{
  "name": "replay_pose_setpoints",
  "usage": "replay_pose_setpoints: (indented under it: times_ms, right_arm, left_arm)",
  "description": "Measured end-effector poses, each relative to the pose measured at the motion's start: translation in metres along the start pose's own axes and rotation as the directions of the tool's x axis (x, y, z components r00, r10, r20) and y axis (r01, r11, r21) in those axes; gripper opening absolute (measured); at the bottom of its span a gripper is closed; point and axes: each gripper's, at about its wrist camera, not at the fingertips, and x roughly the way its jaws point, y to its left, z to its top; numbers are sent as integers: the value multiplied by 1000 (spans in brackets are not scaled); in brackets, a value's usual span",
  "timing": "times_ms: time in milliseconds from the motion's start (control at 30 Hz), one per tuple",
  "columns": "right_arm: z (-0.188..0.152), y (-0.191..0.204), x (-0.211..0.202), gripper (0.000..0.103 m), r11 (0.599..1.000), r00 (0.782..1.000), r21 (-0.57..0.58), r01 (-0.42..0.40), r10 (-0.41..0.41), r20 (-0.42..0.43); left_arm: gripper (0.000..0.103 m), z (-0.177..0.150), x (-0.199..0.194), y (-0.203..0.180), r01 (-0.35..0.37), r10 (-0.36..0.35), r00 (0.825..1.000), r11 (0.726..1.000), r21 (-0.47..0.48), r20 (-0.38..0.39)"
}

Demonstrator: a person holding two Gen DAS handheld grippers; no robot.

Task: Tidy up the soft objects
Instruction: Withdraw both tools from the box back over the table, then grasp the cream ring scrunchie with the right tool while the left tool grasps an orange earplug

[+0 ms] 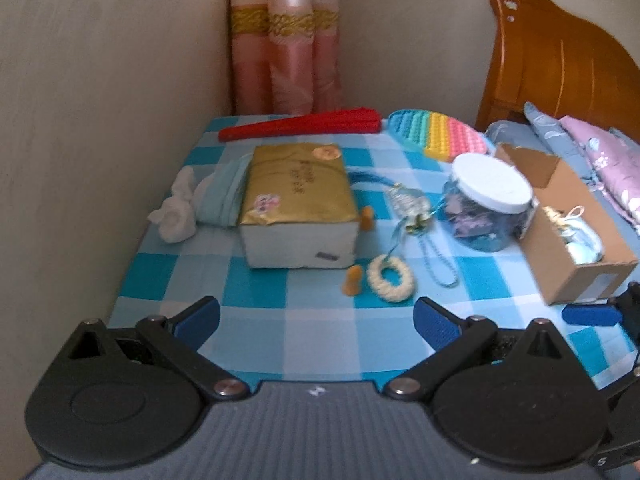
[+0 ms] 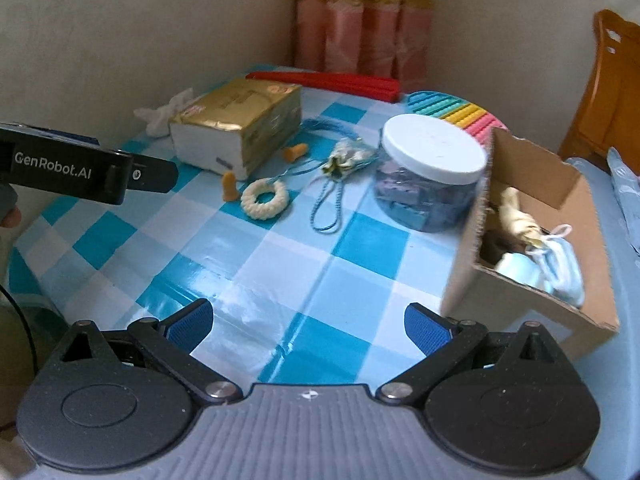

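Note:
A cardboard box (image 1: 580, 236) (image 2: 532, 296) stands at the table's right edge with a blue face mask (image 2: 560, 264) and a cream item inside. On the blue checked cloth lie a cream knitted ring (image 1: 390, 278) (image 2: 266, 198), two orange earplugs (image 1: 352, 278) (image 2: 229, 186), a beaded blue cord with a pouch (image 1: 416, 208) (image 2: 344, 160), a white rag (image 1: 176, 212) and a folded blue cloth (image 1: 224, 196). My left gripper (image 1: 316, 316) is open and empty, near the front edge. My right gripper (image 2: 308, 322) is open and empty, left of the box.
A gold tissue pack (image 1: 298, 200) (image 2: 240, 124) lies at the back left, a white-lidded jar (image 1: 490, 204) (image 2: 430, 176) beside the box. A red folded fan (image 1: 300, 124) and a rainbow pop-it mat (image 1: 436, 134) lie at the back. Wall on the left, bed on the right.

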Motion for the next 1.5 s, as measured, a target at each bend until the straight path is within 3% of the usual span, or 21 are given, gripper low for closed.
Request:
replay_pose_setpoints:
  times_ms: [400, 1300, 1500]
  right_arm:
    - [16, 14, 48, 103, 1000, 998, 2, -30, 30, -61]
    - [52, 33, 95, 103, 972, 985, -159, -171, 169, -26]
    - [61, 33, 99, 91, 967, 984, -179, -179, 179, -14]
  left_arm:
    - [102, -6, 24, 25, -26, 25, 998, 999, -24, -53]
    - [102, -3, 49, 50, -76, 70, 993, 995, -64, -97]
    - [102, -3, 54, 52, -88, 81, 990, 995, -56, -117]
